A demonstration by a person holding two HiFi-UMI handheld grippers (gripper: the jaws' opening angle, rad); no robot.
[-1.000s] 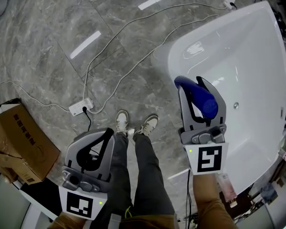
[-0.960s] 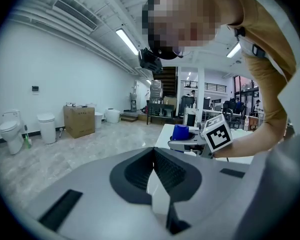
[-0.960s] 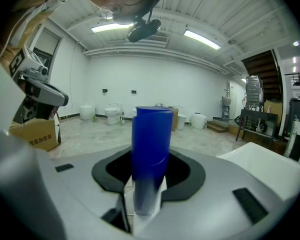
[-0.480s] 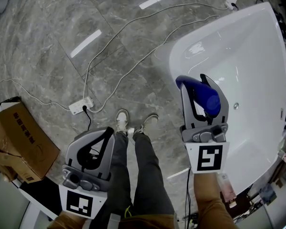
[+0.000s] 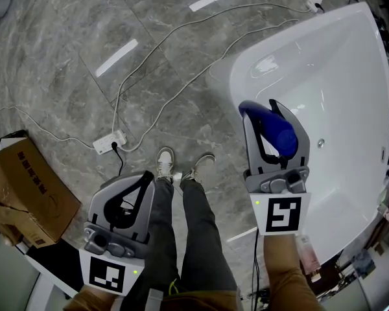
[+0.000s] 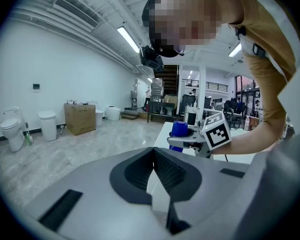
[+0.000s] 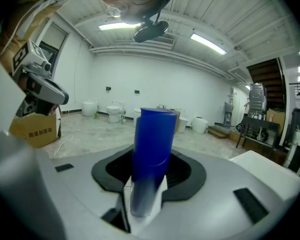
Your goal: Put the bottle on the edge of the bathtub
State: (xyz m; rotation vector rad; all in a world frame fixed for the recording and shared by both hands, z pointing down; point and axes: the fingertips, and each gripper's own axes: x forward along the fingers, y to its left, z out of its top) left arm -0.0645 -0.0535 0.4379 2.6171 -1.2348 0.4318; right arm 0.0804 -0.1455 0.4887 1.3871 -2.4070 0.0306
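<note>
Blue plastic bottle stands clamped between the jaws of the right gripper, held in the air over the white bathtub. In the head view it shows just inside the tub's near rim, resting on nothing. The left gripper hangs beside the person's legs above the grey marble floor, its jaws pressed together with nothing between them. A cardboard box sits at the left, and a white power strip with trailing cables lies near the person's shoes.
</note>
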